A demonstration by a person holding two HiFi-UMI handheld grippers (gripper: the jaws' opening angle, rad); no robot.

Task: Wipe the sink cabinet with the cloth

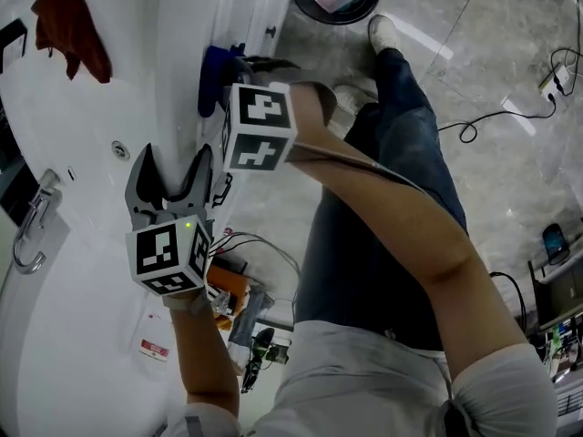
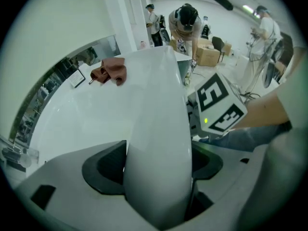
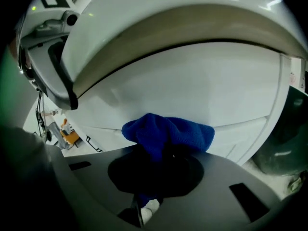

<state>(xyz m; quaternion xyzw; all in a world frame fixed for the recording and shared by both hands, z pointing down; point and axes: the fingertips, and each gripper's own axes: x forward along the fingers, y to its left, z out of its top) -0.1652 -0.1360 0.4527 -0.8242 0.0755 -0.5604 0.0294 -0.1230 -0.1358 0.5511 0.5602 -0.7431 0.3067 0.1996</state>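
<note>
White counter (image 1: 91, 180) lies below you: your right gripper (image 1: 239, 69) clamps the blue cloth (image 3: 166, 131) against the cabinet (image 3: 207, 90) under its edge, your left gripper (image 1: 175, 167) straddles that edge, jaws apart, with most wiping seemingly left.

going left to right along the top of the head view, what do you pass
red cloth → blue cloth → round bin → shoe → power strip
</note>
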